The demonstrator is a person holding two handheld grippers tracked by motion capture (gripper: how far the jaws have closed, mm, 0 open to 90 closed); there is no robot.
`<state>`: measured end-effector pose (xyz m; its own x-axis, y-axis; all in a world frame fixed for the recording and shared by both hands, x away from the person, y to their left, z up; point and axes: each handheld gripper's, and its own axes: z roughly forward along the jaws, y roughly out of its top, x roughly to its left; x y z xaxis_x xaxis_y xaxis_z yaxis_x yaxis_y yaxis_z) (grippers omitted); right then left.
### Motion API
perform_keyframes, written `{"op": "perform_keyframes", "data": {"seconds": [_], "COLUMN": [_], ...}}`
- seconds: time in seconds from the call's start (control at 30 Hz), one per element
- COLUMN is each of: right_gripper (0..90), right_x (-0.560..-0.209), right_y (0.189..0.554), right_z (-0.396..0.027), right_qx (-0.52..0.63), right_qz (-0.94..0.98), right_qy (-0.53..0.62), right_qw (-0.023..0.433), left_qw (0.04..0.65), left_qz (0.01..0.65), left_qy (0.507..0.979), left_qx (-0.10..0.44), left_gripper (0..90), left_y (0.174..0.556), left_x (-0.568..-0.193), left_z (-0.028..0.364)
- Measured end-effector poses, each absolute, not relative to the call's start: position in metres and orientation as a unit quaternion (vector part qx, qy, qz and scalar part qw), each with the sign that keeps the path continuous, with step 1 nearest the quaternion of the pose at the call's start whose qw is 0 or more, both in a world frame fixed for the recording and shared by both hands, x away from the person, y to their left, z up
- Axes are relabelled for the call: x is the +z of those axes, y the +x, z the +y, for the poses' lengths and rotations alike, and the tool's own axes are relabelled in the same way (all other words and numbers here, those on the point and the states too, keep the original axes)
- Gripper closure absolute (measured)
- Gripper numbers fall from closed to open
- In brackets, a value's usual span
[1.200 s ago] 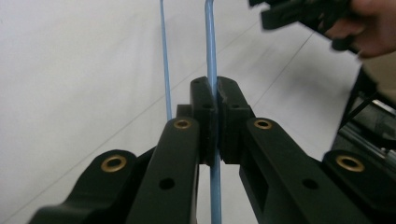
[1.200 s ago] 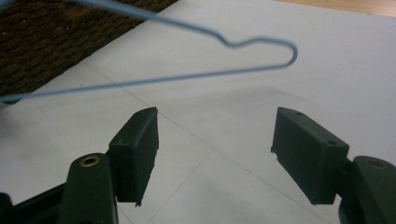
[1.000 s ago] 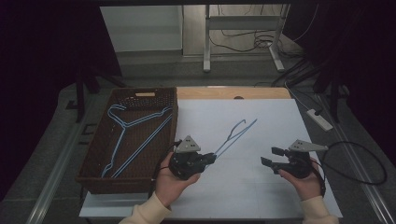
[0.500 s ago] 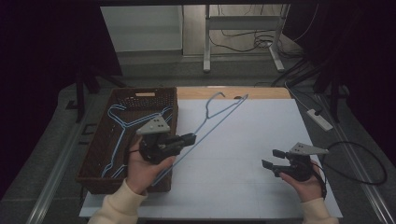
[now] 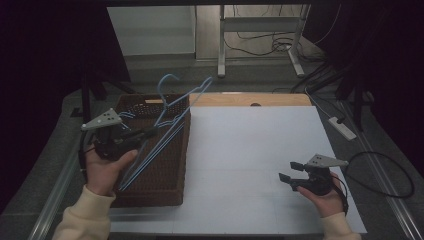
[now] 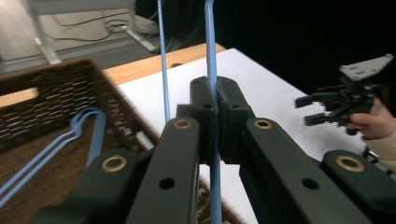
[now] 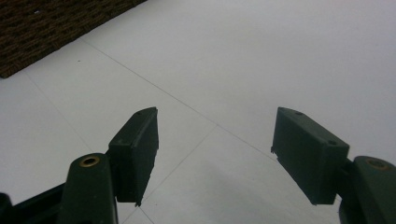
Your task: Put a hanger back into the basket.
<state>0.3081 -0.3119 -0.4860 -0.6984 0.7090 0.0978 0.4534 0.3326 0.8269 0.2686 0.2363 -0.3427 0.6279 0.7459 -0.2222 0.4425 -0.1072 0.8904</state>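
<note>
— Carrying a blue hanger (image 5: 172, 117), the left gripper (image 5: 150, 132) has swung from the middle of the white sheet (image 5: 250, 150) over to the brown basket (image 5: 177, 155) at the left. A second ago it sat low on the sheet; now it is higher, above the basket's right half.

— Is the hanger really clamped?

— Yes. In the left gripper view the jaws are pressed together on one thin blue wire (image 6: 211, 70), and the hanger's hook points up and away toward the far edge of the table.

— And the right gripper (image 5: 290, 181)?

— Unmoved, near the right edge of the sheet, jaws spread wide with nothing between them.

— So what does that mean for the job?

— More blue hangers (image 6: 70, 135) already lie in the basket, so I'd judge this one is about to join them: lower it, then let go.
</note>
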Motion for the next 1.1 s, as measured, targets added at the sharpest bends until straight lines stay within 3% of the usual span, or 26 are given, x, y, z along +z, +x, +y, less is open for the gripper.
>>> {"op": "perform_keyframes", "data": {"seconds": [0.33, 1.1], "right_gripper": [32.2, 32.4], "right_x": [-0.488, -0.489], "right_y": [0.308, 0.309], "right_z": [-0.311, -0.31], "right_qx": [0.445, 0.437], "right_qz": [0.807, 0.811], "right_qy": [0.362, 0.363], "right_qw": [0.141, 0.141], "left_qw": [0.497, 0.452], "left_qz": [0.428, 0.462], "left_qy": [0.742, 0.754], "left_qx": [0.14, 0.118], "left_gripper": [86.8, 86.8], "left_y": [0.284, 0.305], "left_x": [-0.365, -0.395], "left_z": [0.274, 0.293]}}
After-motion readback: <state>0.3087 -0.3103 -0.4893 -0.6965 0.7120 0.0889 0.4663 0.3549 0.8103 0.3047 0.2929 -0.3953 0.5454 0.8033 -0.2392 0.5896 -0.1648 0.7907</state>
